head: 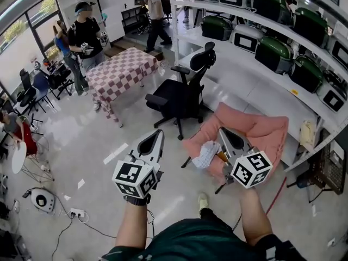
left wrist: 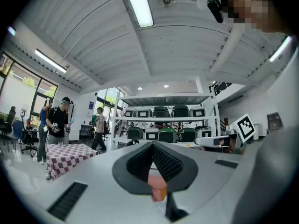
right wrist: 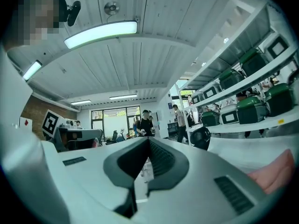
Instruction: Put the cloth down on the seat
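Note:
A pink cushioned seat (head: 255,132) lies on the floor by the shelves, and it also shows pink at the right edge of the right gripper view (right wrist: 275,171). A white patterned cloth (head: 205,155) lies crumpled on the seat's near left edge. My right gripper (head: 222,129) hovers just right of the cloth, its jaws shut with nothing between them (right wrist: 148,140). My left gripper (head: 159,131) is held out over the floor left of the seat, its jaws also meeting at the tip (left wrist: 152,144) and empty.
A black office chair (head: 182,94) stands just behind the seat. A checkered table (head: 120,72) stands further back left, with people (head: 84,34) near it. Shelves of green-and-white machines (head: 272,50) run along the right. A small device with cables (head: 41,200) lies at lower left.

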Available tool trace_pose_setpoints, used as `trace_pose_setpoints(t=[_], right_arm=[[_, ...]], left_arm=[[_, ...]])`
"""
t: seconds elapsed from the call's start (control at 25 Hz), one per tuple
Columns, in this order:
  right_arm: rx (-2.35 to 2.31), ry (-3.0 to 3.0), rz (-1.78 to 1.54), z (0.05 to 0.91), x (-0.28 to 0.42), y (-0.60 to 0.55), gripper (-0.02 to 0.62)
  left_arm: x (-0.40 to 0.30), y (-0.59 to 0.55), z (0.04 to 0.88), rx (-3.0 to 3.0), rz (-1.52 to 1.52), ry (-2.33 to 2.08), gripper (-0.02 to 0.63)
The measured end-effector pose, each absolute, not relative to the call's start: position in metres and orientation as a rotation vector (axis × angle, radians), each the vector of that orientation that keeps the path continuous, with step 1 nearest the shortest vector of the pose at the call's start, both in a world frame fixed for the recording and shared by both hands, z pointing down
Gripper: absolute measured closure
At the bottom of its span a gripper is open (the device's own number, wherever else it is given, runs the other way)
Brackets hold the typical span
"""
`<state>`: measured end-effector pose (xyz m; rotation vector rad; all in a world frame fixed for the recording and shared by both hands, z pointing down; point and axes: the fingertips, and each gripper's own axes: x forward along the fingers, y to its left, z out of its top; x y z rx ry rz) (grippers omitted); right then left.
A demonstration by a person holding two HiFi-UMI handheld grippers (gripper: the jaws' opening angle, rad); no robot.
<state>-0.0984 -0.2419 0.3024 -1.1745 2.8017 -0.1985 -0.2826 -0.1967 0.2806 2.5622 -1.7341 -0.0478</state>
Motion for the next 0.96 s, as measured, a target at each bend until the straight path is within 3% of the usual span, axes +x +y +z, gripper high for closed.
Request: trace_pose_setpoints(t=[0.96], right_arm=[[-1.192,2.831,-0.138,0.317,-0.108,-0.242,0.591]], left_arm=[[-0.290,-0.195,0.290,2.553,-0.045,-1.760,0.600]])
